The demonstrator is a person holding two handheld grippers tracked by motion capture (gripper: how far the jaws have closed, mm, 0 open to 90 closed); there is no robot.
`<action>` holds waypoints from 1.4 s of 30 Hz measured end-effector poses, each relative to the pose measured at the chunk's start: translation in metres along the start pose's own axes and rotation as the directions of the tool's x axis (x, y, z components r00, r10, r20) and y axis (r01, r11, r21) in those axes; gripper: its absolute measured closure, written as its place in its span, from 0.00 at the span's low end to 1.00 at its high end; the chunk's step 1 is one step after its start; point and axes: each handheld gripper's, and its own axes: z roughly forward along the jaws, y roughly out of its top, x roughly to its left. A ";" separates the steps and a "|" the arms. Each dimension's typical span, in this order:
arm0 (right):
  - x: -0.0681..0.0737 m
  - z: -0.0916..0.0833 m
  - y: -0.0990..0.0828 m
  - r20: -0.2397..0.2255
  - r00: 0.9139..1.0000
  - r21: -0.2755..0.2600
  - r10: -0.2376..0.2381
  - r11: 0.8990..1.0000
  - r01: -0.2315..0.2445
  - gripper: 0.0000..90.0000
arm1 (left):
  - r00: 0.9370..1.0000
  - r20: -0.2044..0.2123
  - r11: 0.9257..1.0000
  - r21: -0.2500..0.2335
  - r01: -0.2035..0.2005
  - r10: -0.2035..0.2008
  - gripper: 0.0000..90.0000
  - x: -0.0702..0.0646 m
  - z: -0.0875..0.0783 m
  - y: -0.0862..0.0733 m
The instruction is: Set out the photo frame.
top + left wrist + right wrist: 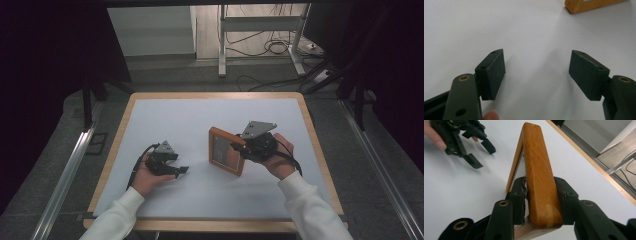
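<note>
1. The right gripper pinches the wooden picture frame by its edge, holding it upright near the middle of the white table.
2. The left gripper, jaws spread and holding nothing, rests apart to the frame's left, seemingly waiting to help.

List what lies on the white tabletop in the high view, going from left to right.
Black left gripper in the person's left hand, jaws apart over bare white tabletop → wooden-framed picture frame → black right gripper with its grey plate, jaws on the frame's edge, in the right hand.
</note>
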 end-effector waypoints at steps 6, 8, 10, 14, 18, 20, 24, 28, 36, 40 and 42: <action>-0.011 0.006 -0.002 0.022 0.999 0.014 0.038 0.999 -0.039 0.65 | 1.000 -0.001 1.000 -0.004 0.002 -0.002 0.32 0.000 0.000 0.000; -0.016 0.008 -0.003 0.028 0.998 0.021 0.050 0.998 -0.051 0.62 | 1.000 0.000 1.000 -0.005 0.001 -0.001 0.32 0.000 -0.001 0.000; -0.022 0.012 -0.005 0.037 0.997 0.028 0.064 0.998 -0.065 0.60 | 1.000 -0.001 1.000 -0.008 0.002 -0.002 0.32 0.000 0.000 0.000; -0.032 0.018 -0.010 0.048 0.996 0.039 0.080 0.996 -0.081 0.55 | 1.000 -0.003 1.000 -0.007 -0.002 0.002 0.32 0.001 -0.001 0.000; -0.041 0.024 -0.014 0.043 0.993 0.048 0.110 0.993 -0.112 0.52 | 1.000 -0.003 1.000 -0.006 -0.001 0.001 0.32 0.001 -0.001 0.000; -0.043 0.025 -0.015 0.042 0.992 0.043 0.116 0.992 -0.118 0.52 | 1.000 -0.003 1.000 -0.005 -0.001 0.001 0.32 0.001 -0.001 0.000; -0.040 0.027 -0.014 0.068 0.991 0.054 0.112 0.992 -0.116 0.45 | 1.000 -0.003 1.000 -0.007 -0.003 0.003 0.32 0.001 -0.001 0.000; -0.040 0.024 -0.015 0.089 0.986 0.030 0.140 0.989 -0.143 0.39 | 1.000 -0.003 1.000 -0.007 -0.003 0.003 0.32 0.001 -0.001 0.000; -0.037 -0.005 -0.029 0.120 0.955 -0.097 0.271 0.961 -0.261 0.24 | 1.000 -0.003 1.000 -0.009 0.003 -0.003 0.32 0.001 -0.002 0.000; -0.030 -0.023 -0.043 0.111 0.941 -0.122 0.319 0.944 -0.305 0.24 | 1.000 -0.006 1.000 -0.011 -0.002 0.002 0.32 -0.001 -0.002 0.001; -0.028 -0.027 -0.047 0.109 0.939 -0.127 0.325 0.942 -0.311 0.24 | 1.000 -0.007 1.000 -0.019 -0.005 0.005 0.32 -0.002 -0.002 0.001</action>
